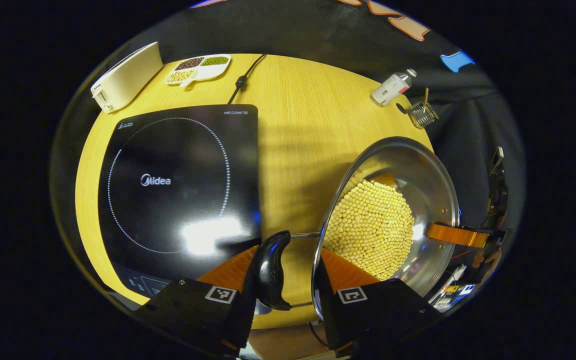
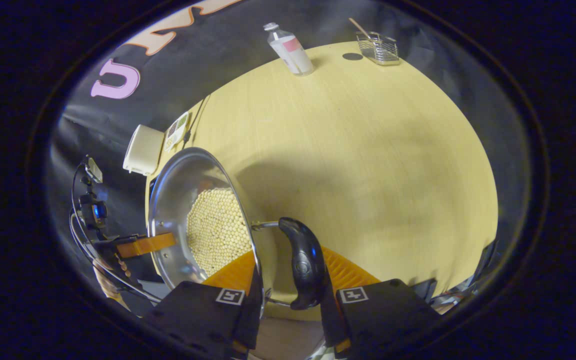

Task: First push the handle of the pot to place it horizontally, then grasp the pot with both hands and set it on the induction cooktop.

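A steel pot (image 1: 418, 170) holding soybeans (image 1: 373, 225) hangs tilted over the table's right side, casting a shadow below. My left gripper (image 1: 290, 248) is shut on it: one finger presses the black side handle (image 1: 272, 272) from outside, the other lies inside the wall. The black induction cooktop (image 1: 178, 185) lies to the left. In the right gripper view my right gripper (image 2: 289, 252) clamps the opposite black handle (image 2: 305, 265) and the pot (image 2: 178, 185) wall the same way. Each view shows the other gripper (image 1: 460, 235) (image 2: 145, 245) at the far rim.
On the round wooden table (image 1: 298, 115) stand a white appliance (image 1: 127, 76), a divided dish of beans (image 1: 198, 67), a bottle (image 1: 392, 87) and a wire basket (image 1: 422, 114). The cooktop's cord (image 1: 243, 80) runs to the back edge. Bare tabletop (image 2: 368, 165) spreads right of the pot.
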